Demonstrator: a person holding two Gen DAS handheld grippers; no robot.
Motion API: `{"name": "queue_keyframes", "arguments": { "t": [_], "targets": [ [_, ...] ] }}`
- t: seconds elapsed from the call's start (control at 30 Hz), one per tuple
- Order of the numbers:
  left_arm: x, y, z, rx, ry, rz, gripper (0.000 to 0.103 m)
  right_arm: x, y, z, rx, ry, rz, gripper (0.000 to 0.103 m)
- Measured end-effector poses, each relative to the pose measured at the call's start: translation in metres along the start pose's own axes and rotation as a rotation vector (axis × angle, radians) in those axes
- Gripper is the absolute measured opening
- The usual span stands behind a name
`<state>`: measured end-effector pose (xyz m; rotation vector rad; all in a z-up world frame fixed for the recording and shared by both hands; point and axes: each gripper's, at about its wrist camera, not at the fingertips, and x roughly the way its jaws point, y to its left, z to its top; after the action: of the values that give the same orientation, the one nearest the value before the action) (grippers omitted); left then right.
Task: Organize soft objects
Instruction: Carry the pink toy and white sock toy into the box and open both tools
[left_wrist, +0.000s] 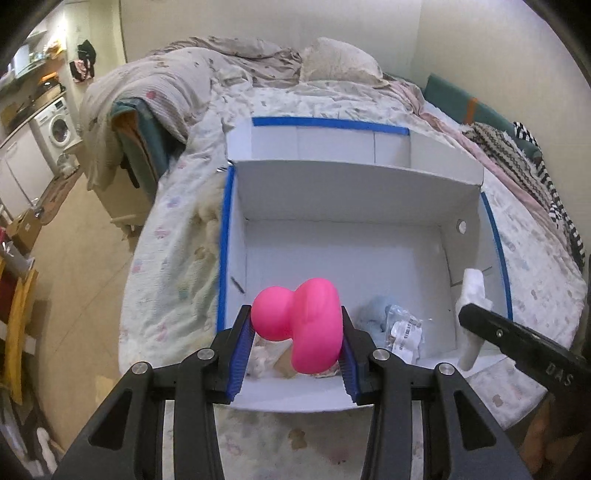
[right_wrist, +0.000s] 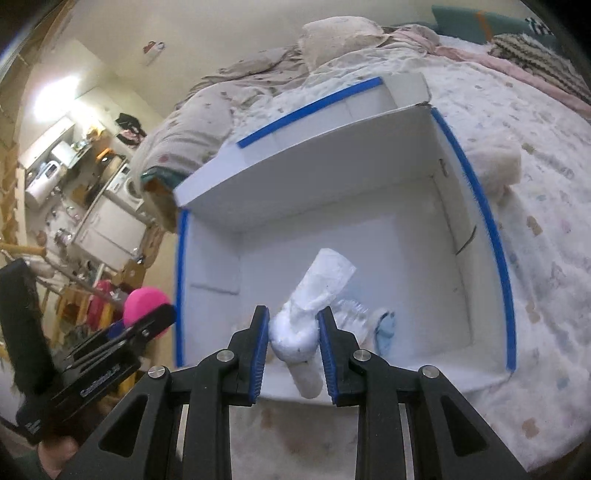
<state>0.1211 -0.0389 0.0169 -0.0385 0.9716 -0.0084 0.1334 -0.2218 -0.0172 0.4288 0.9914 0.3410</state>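
Note:
My left gripper (left_wrist: 295, 314) is shut on a bright pink squishy toy (left_wrist: 306, 325), held above the near end of a white box (left_wrist: 369, 206) with blue-taped rims. My right gripper (right_wrist: 293, 317) is shut on a white soft roll in clear wrap (right_wrist: 314, 295), also above the box (right_wrist: 406, 240). In the left wrist view the white roll (left_wrist: 471, 295) and the right gripper's black finger (left_wrist: 517, 339) show at the right. In the right wrist view the pink toy (right_wrist: 142, 301) and the left gripper's body show at the left. A pale blue soft item (left_wrist: 373, 317) and crinkled plastic packets (left_wrist: 404, 332) lie on the box floor.
The box lies on a bed with a patterned quilt (left_wrist: 177, 258); its lid flap (left_wrist: 351, 147) stands open at the far side. Rumpled bedding and a pillow (left_wrist: 340, 59) lie beyond. A fluffy cream item (right_wrist: 502, 166) rests right of the box. A washing machine (left_wrist: 59, 125) stands at far left.

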Motion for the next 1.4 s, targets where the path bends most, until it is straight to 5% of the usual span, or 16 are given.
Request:
{"name": "queue_keyframes", "arguments": {
  "t": [0.47,1.17,1.4],
  "targets": [
    [0.08,-0.009,-0.018,0.025,0.093,-0.011,0.038,0.054,-0.021,-0.004,0.073,0.105,-0.08,0.029],
    [0.097,-0.014,-0.018,0.052,0.101,-0.003,0.039,0.083,-0.024,-0.012,0.078,0.192,-0.133,0.029],
    [0.09,-0.02,-0.016,0.066,0.085,-0.006,0.062,0.08,-0.024,-0.01,0.078,0.178,-0.133,0.03]
  ]
}}
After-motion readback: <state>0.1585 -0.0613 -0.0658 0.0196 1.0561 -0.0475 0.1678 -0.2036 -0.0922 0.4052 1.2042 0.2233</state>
